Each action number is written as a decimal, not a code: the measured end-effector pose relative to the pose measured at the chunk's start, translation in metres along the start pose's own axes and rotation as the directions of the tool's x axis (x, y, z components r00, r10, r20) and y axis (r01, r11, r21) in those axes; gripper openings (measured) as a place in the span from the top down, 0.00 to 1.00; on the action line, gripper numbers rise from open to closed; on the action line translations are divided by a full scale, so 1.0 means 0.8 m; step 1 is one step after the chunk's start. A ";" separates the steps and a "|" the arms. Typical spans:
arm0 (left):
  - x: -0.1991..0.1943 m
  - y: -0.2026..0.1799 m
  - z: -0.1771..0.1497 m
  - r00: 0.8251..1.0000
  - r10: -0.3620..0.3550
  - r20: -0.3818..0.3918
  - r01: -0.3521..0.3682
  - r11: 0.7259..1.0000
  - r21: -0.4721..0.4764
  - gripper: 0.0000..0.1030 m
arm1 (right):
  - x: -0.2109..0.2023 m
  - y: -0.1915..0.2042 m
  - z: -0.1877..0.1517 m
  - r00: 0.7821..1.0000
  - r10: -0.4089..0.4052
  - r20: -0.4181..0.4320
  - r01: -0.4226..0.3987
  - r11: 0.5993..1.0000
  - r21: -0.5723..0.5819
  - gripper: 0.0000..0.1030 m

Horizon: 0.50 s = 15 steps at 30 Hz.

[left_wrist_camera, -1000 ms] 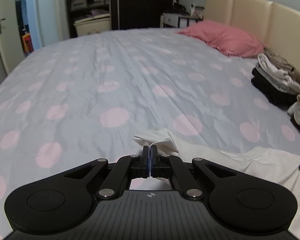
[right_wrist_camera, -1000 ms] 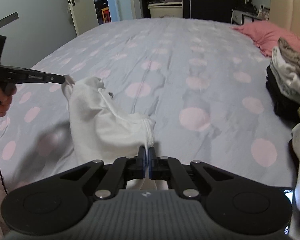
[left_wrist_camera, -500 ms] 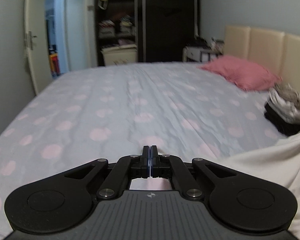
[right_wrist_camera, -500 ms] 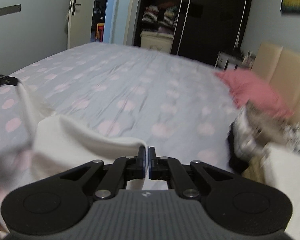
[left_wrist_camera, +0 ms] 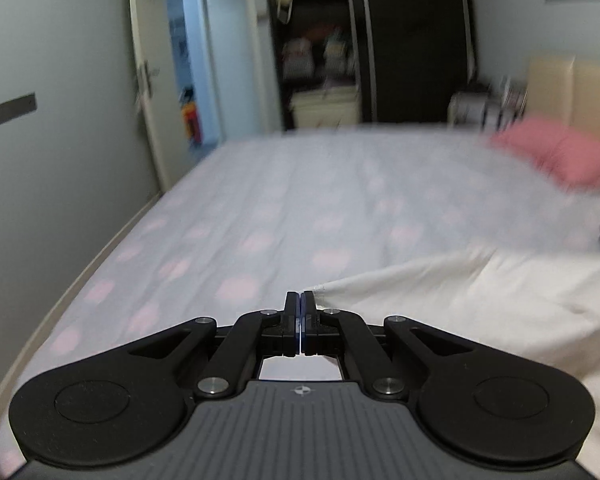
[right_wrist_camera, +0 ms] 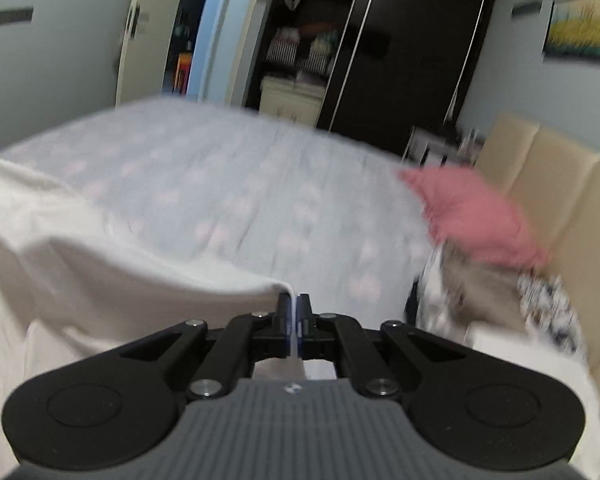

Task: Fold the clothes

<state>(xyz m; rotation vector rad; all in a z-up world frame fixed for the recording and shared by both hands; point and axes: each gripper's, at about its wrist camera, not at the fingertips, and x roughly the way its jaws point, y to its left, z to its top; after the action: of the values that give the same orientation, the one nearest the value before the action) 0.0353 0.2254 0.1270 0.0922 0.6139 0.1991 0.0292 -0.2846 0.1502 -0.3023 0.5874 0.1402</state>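
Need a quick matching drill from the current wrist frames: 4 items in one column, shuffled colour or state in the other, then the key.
Items
1. pillow
2. white garment
3. bedsheet
4. headboard

Colour or state
A. pale with pink dots
B. cream, padded panels
C. pink, lying near the head of the bed
D. gripped at two corners, by the left gripper and the right gripper

Pairs: 1-C, 2-D, 3-A, 4-B
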 end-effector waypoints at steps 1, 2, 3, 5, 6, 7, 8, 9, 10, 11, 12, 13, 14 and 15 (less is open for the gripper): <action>0.009 0.005 -0.011 0.999 0.016 -0.044 -0.016 1.000 0.013 1.00 | 0.007 0.001 -0.015 0.999 0.017 -0.042 -0.017 1.000 0.004 0.97; 0.018 0.010 -0.022 0.995 0.025 -0.094 -0.023 0.999 0.024 1.00 | 0.013 0.003 -0.029 0.996 0.036 -0.084 -0.035 0.999 0.011 0.97; 0.027 0.014 -0.032 0.989 0.036 -0.144 -0.030 0.999 0.038 1.00 | 0.020 0.004 -0.044 0.990 0.058 -0.129 -0.057 0.998 0.015 0.97; 0.043 0.017 -0.054 0.971 0.053 -0.232 -0.034 0.996 0.084 1.00 | 0.033 0.012 -0.075 0.970 0.109 -0.219 -0.108 0.994 0.017 0.97; 0.050 0.018 -0.063 0.958 0.058 -0.279 -0.027 0.993 0.113 1.00 | 0.038 0.016 -0.089 0.957 0.133 -0.259 -0.132 0.991 0.020 0.97; 0.059 0.017 -0.072 0.942 0.056 -0.330 -0.009 0.990 0.141 1.00 | 0.042 0.019 -0.101 0.943 0.153 -0.294 -0.153 0.988 0.023 0.97; 0.068 0.016 -0.080 0.923 0.055 -0.381 0.010 0.986 0.167 1.00 | 0.047 0.023 -0.113 0.928 0.172 -0.330 -0.174 0.984 0.024 0.97; 0.075 0.013 -0.088 0.906 0.060 -0.419 0.027 0.980 0.198 1.00 | 0.051 0.027 -0.124 0.910 0.191 -0.367 -0.195 0.980 0.024 0.97; 0.079 0.011 -0.099 0.888 0.067 -0.456 0.045 0.972 0.230 1.00 | 0.055 0.029 -0.134 0.893 0.207 -0.399 -0.214 0.976 0.030 0.97; 0.080 0.012 -0.109 0.873 0.070 -0.482 0.060 0.967 0.248 1.00 | 0.058 0.031 -0.142 0.876 0.222 -0.428 -0.229 0.973 0.036 0.97; 0.083 0.011 -0.116 0.858 0.067 -0.509 0.079 0.962 0.261 1.00 | 0.061 0.033 -0.148 0.861 0.233 -0.453 -0.243 0.969 0.037 0.97; 0.085 0.011 -0.125 0.843 0.070 -0.533 0.096 0.956 0.278 1.00 | 0.064 0.035 -0.155 0.846 0.242 -0.476 -0.256 0.966 0.036 0.97; 0.084 0.011 -0.135 0.832 0.073 -0.550 0.109 0.950 0.291 1.00 | 0.066 0.038 -0.163 0.832 0.247 -0.497 -0.266 0.963 0.033 0.97; 0.088 0.009 -0.140 0.820 0.072 -0.568 0.124 0.946 0.298 1.00 | 0.066 0.041 -0.170 0.823 0.249 -0.511 -0.271 0.962 0.033 0.97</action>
<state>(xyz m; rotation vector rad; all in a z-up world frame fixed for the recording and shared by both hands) 0.0256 0.2501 -0.0025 0.3518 1.2556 0.0924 -0.0057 -0.2948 0.0051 -0.2981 1.1610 0.3436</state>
